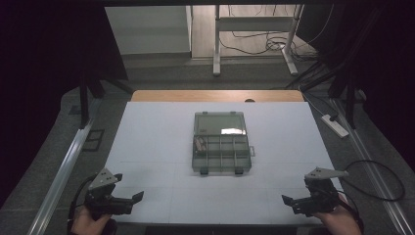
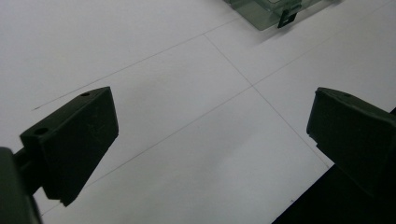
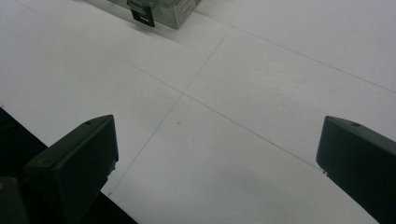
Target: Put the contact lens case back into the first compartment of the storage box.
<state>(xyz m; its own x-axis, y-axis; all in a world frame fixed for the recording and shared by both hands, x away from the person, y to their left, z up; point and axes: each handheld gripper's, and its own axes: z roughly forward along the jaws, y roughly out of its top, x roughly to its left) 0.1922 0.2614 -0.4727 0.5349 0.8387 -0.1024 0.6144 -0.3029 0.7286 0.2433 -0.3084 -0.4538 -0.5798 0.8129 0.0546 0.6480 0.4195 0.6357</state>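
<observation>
1. While your left tool (image 1: 128, 201) sits at the near left corner of the white tabletop (image 1: 147, 147), its jaws stand spread wide with nothing between them; the left gripper view shows bare tabletop in the gap.
2. Moving right, the clear plastic box (image 1: 221, 143) lies at the middle of the tabletop, well apart from both tools. Its lid is folded back on the far side, so the divided tray faces up.
3. Inside, one small reddish thing (image 1: 199, 144) rests in the left compartment of the far row. The other compartments look empty, though the dim light makes that hard to confirm.
4. Two dark latches (image 1: 204, 171) hang off the near edge of the box, undone.
5. At the near right corner, your right tool (image 1: 292, 201) is likewise spread and holds nothing, pointing inward across the tabletop.
6. Judged from this, the work on the box has barely started or is between steps: neither tool touches it, and any closing, latching or sorting remains to be done.
7. Hard to make out: what the reddish thing is, and whether the shiny patch on the lid is a label or glare. Each gripper view cuts the box off at its top edge, showing just a corner and one latch.
</observation>
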